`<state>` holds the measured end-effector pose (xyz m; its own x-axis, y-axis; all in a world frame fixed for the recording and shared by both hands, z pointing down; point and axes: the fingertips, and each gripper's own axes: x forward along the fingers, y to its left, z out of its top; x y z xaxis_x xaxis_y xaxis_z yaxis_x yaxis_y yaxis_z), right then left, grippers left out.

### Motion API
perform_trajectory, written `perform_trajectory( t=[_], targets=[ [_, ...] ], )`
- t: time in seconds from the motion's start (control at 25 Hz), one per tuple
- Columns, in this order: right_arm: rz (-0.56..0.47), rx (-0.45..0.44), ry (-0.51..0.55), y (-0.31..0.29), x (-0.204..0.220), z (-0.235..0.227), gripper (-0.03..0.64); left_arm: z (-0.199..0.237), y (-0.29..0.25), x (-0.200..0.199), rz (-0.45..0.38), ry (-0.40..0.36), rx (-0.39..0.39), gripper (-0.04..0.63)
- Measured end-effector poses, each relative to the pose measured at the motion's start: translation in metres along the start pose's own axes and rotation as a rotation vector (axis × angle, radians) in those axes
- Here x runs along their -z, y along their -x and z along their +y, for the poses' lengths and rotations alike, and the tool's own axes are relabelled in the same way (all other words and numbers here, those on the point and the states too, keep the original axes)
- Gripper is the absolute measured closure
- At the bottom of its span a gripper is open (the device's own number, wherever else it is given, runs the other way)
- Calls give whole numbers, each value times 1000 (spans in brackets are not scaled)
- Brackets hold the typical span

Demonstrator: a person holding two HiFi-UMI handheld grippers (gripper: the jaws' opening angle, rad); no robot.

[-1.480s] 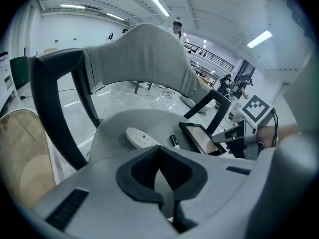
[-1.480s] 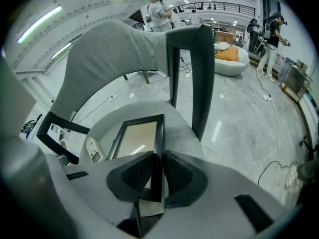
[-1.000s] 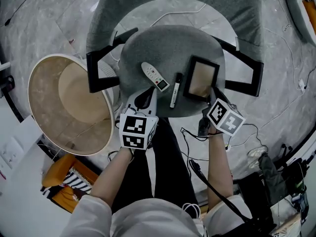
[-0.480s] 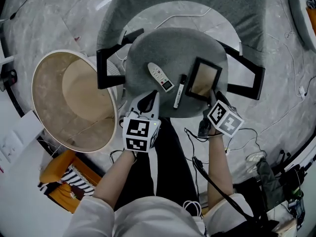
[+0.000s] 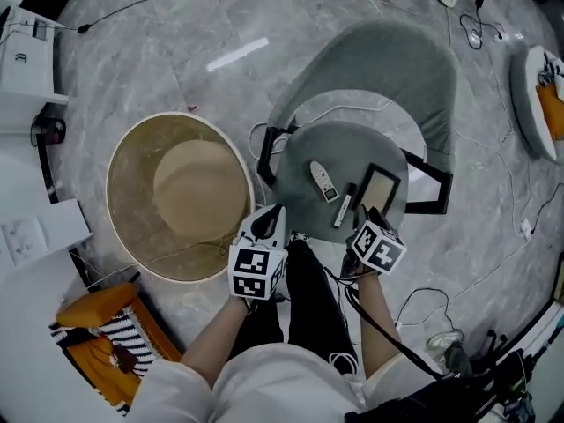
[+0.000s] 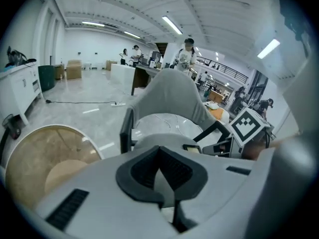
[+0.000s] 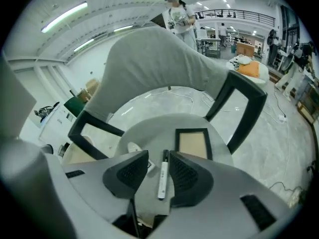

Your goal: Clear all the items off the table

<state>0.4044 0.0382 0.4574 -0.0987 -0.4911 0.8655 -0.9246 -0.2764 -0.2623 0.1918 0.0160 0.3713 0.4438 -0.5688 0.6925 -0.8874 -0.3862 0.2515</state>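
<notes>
Pen [image 5: 343,206], remote [image 5: 323,181] and frame [image 5: 379,189] all sit on the round table [image 5: 300,183] at centre frame, basket [image 5: 145,157] to its left. Your right gripper [image 7: 157,163] has just been opening: jaws apart, nothing gripped, pen lined up below the gap. Left gripper [image 6: 162,176] is closed and empty. Bring the right one straight down over the pen's middle, jaws across it, then close.
</notes>
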Motion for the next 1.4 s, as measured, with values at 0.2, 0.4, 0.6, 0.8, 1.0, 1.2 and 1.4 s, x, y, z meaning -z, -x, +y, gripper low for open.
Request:
perform_trajectory(
  t=[0.2, 0.4, 0.6, 0.8, 1.0, 1.2, 1.4],
  targets=[
    [-36, -114, 146, 43, 3, 100, 514, 31, 87, 5, -38, 95, -78, 588],
    [-55, -255, 339, 82, 15, 218, 514, 74, 172, 2, -131, 173, -174, 588],
    [-79, -356, 469, 122, 27, 313, 514, 121, 269, -16, -266, 246, -291, 588],
    [-74, -425, 526, 159, 55, 381, 514, 155, 355, -10, -341, 276, -383, 588],
    [-130, -526, 604, 200, 63, 446, 529, 183, 421, -4, -436, 300, -477, 588],
    [-236, -641, 664, 247, 40, 479, 566, 198, 460, -15, -514, 292, -567, 588],
    [-352, -720, 767, 275, 25, 498, 586, 218, 502, -6, -596, 329, -691, 588]
  ],
)
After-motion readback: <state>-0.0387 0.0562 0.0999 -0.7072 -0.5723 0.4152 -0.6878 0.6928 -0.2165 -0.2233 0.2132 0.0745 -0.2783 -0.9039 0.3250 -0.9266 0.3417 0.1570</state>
